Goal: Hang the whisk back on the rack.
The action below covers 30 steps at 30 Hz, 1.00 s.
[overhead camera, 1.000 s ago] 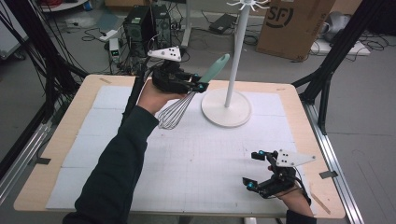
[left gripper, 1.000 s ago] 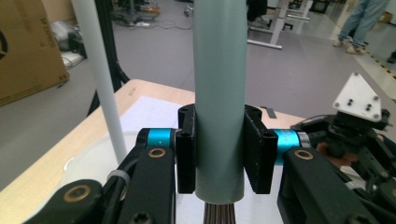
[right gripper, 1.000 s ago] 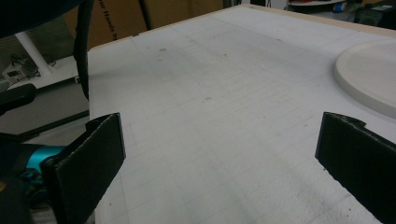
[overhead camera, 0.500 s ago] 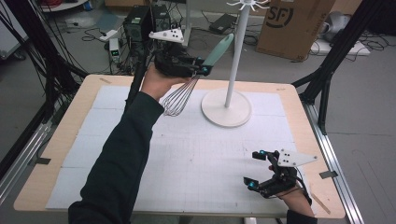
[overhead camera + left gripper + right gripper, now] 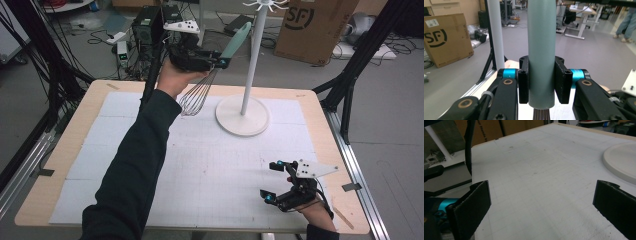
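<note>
The left gripper [image 5: 541,82] has its jaws clamped on the grey-green handle of the whisk [image 5: 200,92], held in the air over the table's far edge just left of the white stand [image 5: 243,112], while the right gripper [image 5: 280,182] rests at the near right corner of the table [image 5: 75,135], jaws wide apart around nothing.

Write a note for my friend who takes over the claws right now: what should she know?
Left claw: shut on the teal-handled wire whisk, held in the air beside the white hook stand's pole, wires hanging down.
Right claw: open, holding nothing, low over the white mat near the table's front right corner.
Done: whisk picked up.
Left: probably hang it on the stand's top hooks, then let go.
</note>
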Available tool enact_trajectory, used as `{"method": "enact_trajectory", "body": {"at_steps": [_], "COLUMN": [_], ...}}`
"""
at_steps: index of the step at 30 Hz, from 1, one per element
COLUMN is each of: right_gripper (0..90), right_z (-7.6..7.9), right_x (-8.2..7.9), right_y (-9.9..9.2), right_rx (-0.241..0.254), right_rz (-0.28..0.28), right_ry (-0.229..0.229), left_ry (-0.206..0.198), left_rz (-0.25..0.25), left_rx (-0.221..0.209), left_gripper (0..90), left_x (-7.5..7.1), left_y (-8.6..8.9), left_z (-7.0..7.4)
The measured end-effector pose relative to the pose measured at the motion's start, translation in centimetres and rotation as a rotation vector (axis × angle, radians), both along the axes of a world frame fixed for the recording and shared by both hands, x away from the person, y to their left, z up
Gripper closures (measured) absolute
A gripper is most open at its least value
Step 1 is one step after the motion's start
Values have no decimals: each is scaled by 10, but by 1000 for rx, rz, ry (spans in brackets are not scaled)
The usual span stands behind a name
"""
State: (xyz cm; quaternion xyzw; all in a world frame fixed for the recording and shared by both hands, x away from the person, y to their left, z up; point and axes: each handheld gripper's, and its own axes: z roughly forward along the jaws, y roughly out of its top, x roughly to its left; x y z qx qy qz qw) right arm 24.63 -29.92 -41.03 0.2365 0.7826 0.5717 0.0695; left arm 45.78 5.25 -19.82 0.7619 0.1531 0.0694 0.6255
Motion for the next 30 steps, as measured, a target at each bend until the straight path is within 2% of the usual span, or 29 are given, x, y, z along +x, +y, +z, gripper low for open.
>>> {"method": "enact_trajectory", "body": {"at_steps": [12, 21, 30], "right_gripper": [2, 2, 2], "right_z": [2, 2, 3], "right_x": [-1, -1, -2], "right_y": [-3, -5, -8], "right_rx": [13, 17, 25], "right_rz": [1, 2, 0], "right_ry": [-6, -12, -15], "left_ry": [-25, -21, -48], "left_rz": [33, 66, 112], "left_rx": [3, 7, 13], "left_gripper": [695, 694, 694], "left_x": [10, 19, 25], "left_y": [-11, -20, -28], "left_z": [16, 24, 25]}}
